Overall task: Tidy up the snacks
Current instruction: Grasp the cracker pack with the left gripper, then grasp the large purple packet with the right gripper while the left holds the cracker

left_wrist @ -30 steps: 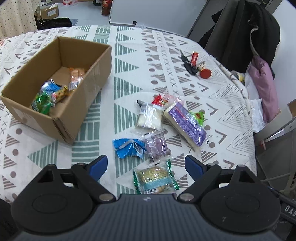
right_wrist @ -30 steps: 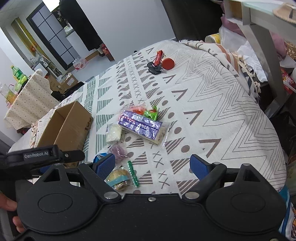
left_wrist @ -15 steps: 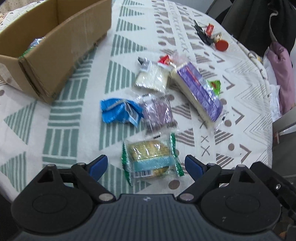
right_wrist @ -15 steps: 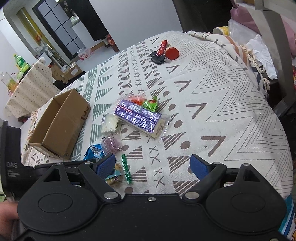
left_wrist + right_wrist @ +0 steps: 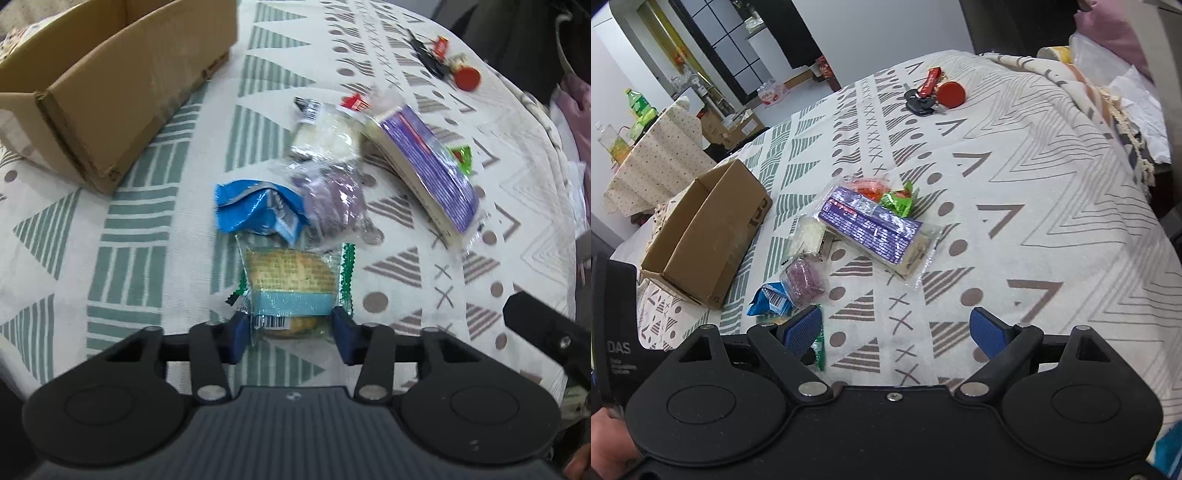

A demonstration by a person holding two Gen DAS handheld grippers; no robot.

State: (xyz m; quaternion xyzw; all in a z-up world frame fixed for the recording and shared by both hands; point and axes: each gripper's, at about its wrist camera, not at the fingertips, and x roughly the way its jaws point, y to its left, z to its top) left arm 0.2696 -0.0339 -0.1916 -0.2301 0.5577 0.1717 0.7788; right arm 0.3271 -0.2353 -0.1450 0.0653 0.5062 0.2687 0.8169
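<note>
Left gripper pinches the cookie packet by its near end.
The packet lies on the worktop, just in front of the blue wrapper; the cardboard box sits beyond. Right gripper hangs spread, empty.

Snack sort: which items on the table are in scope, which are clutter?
In scope: cardboard box, cookie pack between the left gripper fingers, blue packet, purple pouch, white pack, long purple pack.
Clutter: keys, red disc.
</note>
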